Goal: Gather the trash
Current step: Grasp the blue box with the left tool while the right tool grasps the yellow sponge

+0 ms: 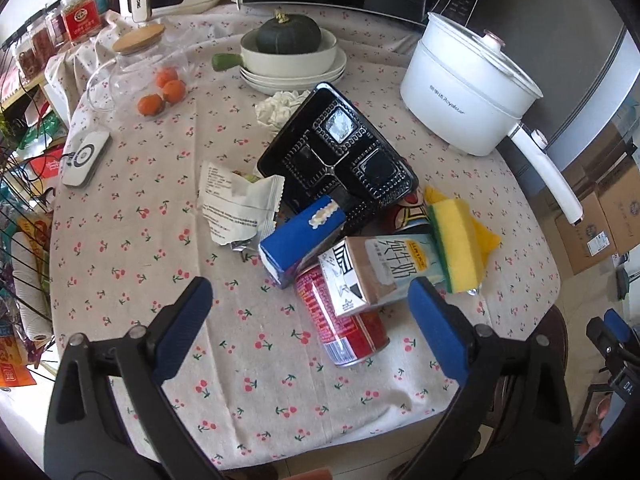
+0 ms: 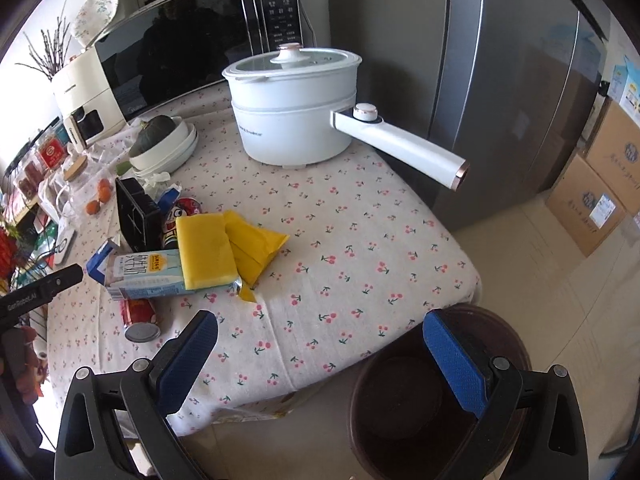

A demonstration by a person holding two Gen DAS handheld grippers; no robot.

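Note:
A heap of trash lies on the cherry-print tablecloth: a red can on its side, a milk carton resting on it, a blue carton, a black food tray, a torn wrapper and a crumpled tissue. My left gripper hovers open just in front of the can and milk carton, touching neither. My right gripper hangs open and empty over the table's near edge, above a dark brown bin. The right wrist view shows the milk carton and can at left.
A yellow sponge and a yellow cloth lie against the milk carton. A white electric pot with a long handle stands at the back right, bowls with a squash behind the tray, oranges and a glass jar at left. Cardboard boxes sit on the floor.

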